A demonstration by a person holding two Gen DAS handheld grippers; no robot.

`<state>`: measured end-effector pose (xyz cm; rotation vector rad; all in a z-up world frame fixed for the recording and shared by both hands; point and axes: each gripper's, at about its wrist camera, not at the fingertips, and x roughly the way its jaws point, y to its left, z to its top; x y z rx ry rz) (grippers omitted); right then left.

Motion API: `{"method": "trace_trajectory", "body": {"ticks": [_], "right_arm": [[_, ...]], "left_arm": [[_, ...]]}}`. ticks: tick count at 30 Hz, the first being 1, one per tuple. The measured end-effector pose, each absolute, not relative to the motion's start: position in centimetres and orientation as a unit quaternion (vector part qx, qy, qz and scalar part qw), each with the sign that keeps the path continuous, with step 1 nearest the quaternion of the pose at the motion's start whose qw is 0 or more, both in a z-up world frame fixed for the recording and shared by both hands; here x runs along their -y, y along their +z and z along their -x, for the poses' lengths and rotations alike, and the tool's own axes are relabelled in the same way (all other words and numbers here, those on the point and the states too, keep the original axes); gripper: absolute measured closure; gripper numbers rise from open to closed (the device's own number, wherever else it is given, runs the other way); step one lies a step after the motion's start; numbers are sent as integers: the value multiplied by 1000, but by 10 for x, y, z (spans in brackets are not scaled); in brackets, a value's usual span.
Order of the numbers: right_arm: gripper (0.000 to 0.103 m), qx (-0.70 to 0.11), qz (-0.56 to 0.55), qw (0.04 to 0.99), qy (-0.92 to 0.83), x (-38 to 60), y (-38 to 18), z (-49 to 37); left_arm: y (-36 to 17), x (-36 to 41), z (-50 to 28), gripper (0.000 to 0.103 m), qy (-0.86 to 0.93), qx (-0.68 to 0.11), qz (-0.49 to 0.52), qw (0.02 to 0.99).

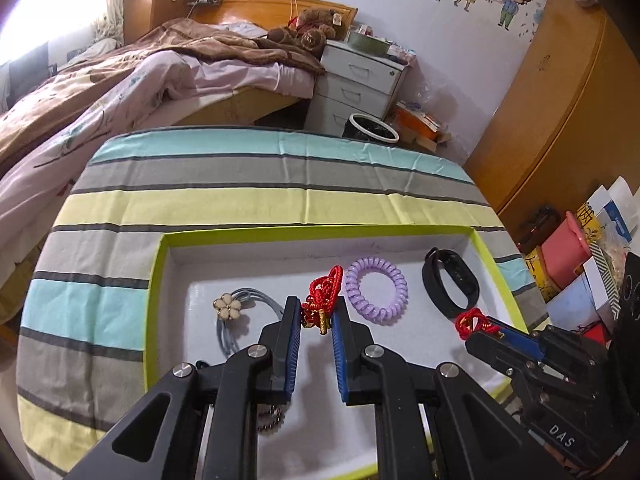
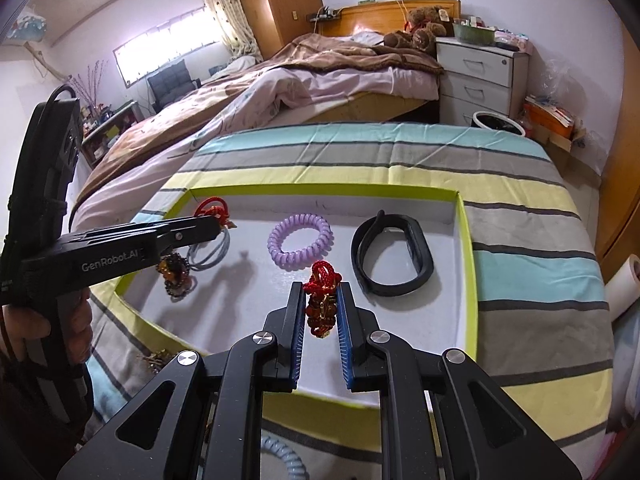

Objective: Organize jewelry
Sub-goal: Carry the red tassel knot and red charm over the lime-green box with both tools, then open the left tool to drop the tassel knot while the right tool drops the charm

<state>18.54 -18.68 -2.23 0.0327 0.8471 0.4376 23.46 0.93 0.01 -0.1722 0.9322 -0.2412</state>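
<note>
A white tray with a lime rim (image 1: 320, 230) (image 2: 320, 190) lies on the striped cloth. My left gripper (image 1: 316, 306) (image 2: 218, 220) is shut on a red knotted cord charm (image 1: 320, 300) (image 2: 210, 206) above the tray's left half. My right gripper (image 2: 320, 290) (image 1: 478, 326) is shut on a red cord bracelet with amber beads (image 2: 320, 304) (image 1: 472, 320) above the tray's front right. In the tray lie a purple spiral hair tie (image 1: 376, 288) (image 2: 300, 238), a black wristband (image 1: 450, 282) (image 2: 392, 258), a grey hair tie with a flower (image 1: 228, 306) and a dark beaded bracelet (image 2: 176, 276).
The striped cloth (image 1: 240, 200) covers a round-edged table. A pale blue spiral tie (image 2: 288, 460) and a small gold piece (image 2: 156, 358) lie on the cloth in front of the tray. A bed (image 1: 120, 80), white drawers (image 1: 360, 80) and a bin (image 1: 372, 128) stand behind.
</note>
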Motion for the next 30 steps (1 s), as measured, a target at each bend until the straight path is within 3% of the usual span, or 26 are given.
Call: {"method": "trace_trajectory", "body": {"ticks": [23,30], "right_arm": [[86,-436,21,878,195,173,-40,-201],[83,-435,26,879,193,172,-40,-200]], "left_arm": [[-20,-9,-249,88,-113,-469,90,871],[-19,-9,-249,67,-116,-468,93,871]]}}
